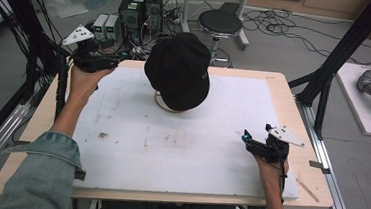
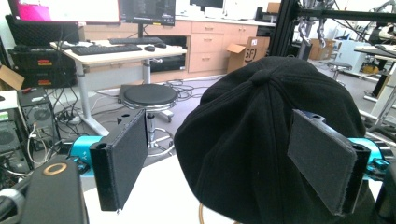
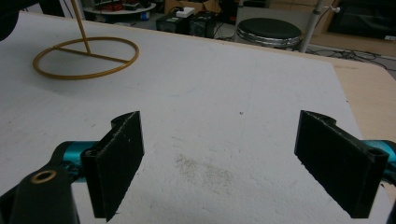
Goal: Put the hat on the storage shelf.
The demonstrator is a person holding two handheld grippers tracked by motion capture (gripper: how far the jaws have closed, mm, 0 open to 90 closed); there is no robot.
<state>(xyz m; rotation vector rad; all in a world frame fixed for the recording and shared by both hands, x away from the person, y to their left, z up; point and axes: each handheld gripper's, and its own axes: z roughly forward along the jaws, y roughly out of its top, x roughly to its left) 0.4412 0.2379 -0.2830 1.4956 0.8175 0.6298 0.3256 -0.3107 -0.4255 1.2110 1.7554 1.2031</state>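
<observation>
A black cap [image 1: 178,71] hangs on a gold wire stand whose ring base [image 1: 161,104] rests on the white board [image 1: 180,149]. My left gripper [image 1: 112,62] is held up at the board's far left corner, open and pointing at the cap from a short distance. In the left gripper view the cap [image 2: 261,140] sits beyond the spread jaws of the left gripper [image 2: 224,154]. My right gripper [image 1: 257,133] hovers low over the board's right side, open and holding nothing. In the right gripper view, the right gripper [image 3: 219,140] faces bare board, with the stand's ring [image 3: 86,57] far to the left.
The board lies on a wooden table [image 1: 293,108]. A thin wooden stick [image 1: 307,189] lies near the table's right front corner. Behind the table stand a round stool [image 1: 220,23], computer boxes [image 1: 141,8] and cables. Black frame posts [image 1: 338,51] rise at the right.
</observation>
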